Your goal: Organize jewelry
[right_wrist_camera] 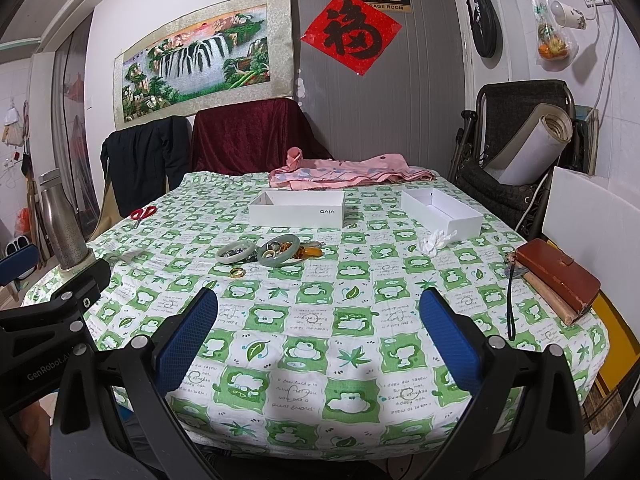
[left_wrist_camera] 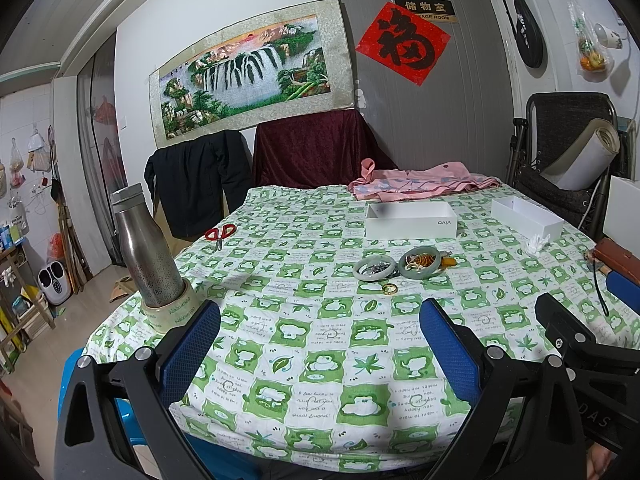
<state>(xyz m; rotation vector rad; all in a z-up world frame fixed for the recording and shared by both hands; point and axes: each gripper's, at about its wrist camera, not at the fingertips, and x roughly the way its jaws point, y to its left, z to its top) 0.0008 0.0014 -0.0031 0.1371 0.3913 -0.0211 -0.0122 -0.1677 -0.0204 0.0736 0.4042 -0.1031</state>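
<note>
Blue-padded left tongs [left_wrist_camera: 320, 344] and right tongs [right_wrist_camera: 320, 336] hover spread wide, level.

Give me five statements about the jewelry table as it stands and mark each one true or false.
1. Both grippers are open and hold nothing. True: the left gripper and right gripper show only tablecloth between their fingers.
2. The two jade bangles already lie inside a white box. False: they lie on the tablecloth, in front of the white box marked vivo.
3. A gold ring lies on the cloth, on the near side of the bangles. True.
4. The red scissors are in the second white box. False: they lie on the cloth at the far left; that box looks empty.
5. The metal bottle lies on its side. False: it stands upright in a roll of tape.
</note>
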